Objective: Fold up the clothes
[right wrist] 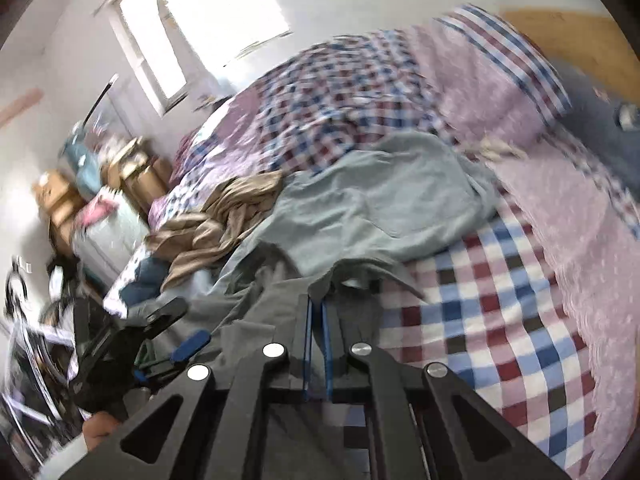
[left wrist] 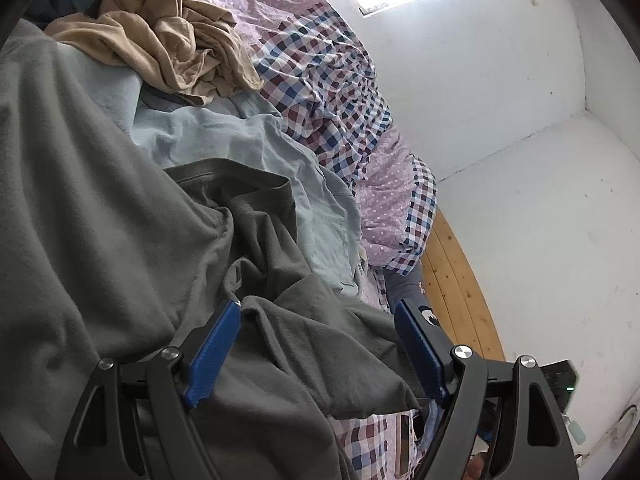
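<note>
Bed point(right wrist: 500, 320): checked and lilac dotted cover, the widest thing in my sight; bare checked cloth lies to the right of my right gripper, open room there. A wooden board point(left wrist: 452, 280) edges it against the white wall.

Dark grey garment point(left wrist: 120, 200): my task piece, lying crumpled on the near part of the bed under both my grippers. Its ribbed hem or neck edge point(left wrist: 224, 172) faces away from me; I cannot tell its long axis, as folds hide the outline and the left-wrist view cuts it off at left and bottom.

Light blue garment point(right wrist: 380, 208): spread beyond the grey one, partly under it.

Tan garment point(left wrist: 168, 44): bunched heap farther back, touching the blue one.

Left gripper point(left wrist: 320, 316): my blue pads spread wide, a fold of grey cloth lying between them, not pinched.

Right gripper point(right wrist: 316, 312): my pads drawn close together on the grey cloth's edge; the right-wrist view is blurred, so the grip itself is hard to confirm
</note>
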Demonstrator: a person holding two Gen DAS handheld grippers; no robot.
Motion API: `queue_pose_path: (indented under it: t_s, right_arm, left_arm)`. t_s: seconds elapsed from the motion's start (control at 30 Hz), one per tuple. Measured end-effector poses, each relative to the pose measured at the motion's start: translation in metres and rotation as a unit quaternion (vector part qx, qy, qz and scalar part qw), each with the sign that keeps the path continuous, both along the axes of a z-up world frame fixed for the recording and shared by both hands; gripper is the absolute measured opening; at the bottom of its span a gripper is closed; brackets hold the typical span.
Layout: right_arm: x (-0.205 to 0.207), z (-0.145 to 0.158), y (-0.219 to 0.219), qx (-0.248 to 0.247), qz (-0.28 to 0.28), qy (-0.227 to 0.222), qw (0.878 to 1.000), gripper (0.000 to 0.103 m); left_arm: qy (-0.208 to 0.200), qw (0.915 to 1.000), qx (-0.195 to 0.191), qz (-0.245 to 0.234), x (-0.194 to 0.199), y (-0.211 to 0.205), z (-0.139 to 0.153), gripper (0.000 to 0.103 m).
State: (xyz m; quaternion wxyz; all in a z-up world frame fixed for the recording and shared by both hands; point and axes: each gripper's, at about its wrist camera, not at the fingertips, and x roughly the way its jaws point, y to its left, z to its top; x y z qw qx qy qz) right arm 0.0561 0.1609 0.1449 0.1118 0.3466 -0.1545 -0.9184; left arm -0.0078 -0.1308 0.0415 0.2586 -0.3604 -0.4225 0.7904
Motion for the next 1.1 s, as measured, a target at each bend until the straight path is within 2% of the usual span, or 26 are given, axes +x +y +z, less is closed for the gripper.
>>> queue_pose_path:
  t_s: [0.1,0.27,0.5,0.63,0.67,0.7,0.77,0.97,1.03,1.1]
  right_arm:
    - [-0.013,-0.005,-0.033,0.036,0.034,-0.013,0.999,0.004]
    - [-0.034,-0.048,-0.081,0.051,0.117,-0.052,0.99,0.004]
    - [-0.027,-0.085,-0.11,0.089,0.194,-0.063,0.975,0.005]
    - [-0.023,-0.082,-0.094,0.069,0.2,-0.06,0.976,0.01]
    - [-0.021,-0.081,-0.09,0.067,0.203,-0.06,0.975,0.02]
    - [-0.018,-0.08,-0.086,0.061,0.216,-0.06,0.973,0.036]
    - [-0.012,-0.076,-0.079,0.051,0.238,-0.053,0.968,0.048]
    - [0.003,-0.062,-0.045,0.05,0.285,-0.039,0.956,0.048]
    - [0.005,-0.056,-0.017,0.049,0.261,-0.029,0.964,0.048]
    - [0.003,-0.054,0.01,0.035,0.211,-0.021,0.977,0.048]
  left_arm:
    - [0.0,1.0,0.002,-0.001,-0.001,-0.001,0.0,0.082]
    - [-0.003,0.9997,0.008,-0.022,-0.004,0.002,-0.002,0.082]
    - [-0.015,0.9972,-0.034,-0.065,-0.008,0.017,-0.006,0.082]
    - [-0.007,0.9948,-0.067,-0.075,-0.006,0.028,-0.005,0.082]
    - [-0.003,0.9939,-0.078,-0.077,-0.005,0.031,-0.004,0.082]
    - [0.002,0.9929,-0.089,-0.079,-0.004,0.034,-0.003,0.082]
    - [0.015,0.9904,-0.108,-0.086,0.0,0.039,-0.002,0.082]
    - [0.051,0.9782,-0.172,-0.104,0.012,0.052,0.005,0.082]
    - [0.062,0.9742,-0.189,-0.107,0.014,0.059,0.007,0.082]
    - [0.074,0.9686,-0.21,-0.111,0.017,0.069,0.009,0.082]
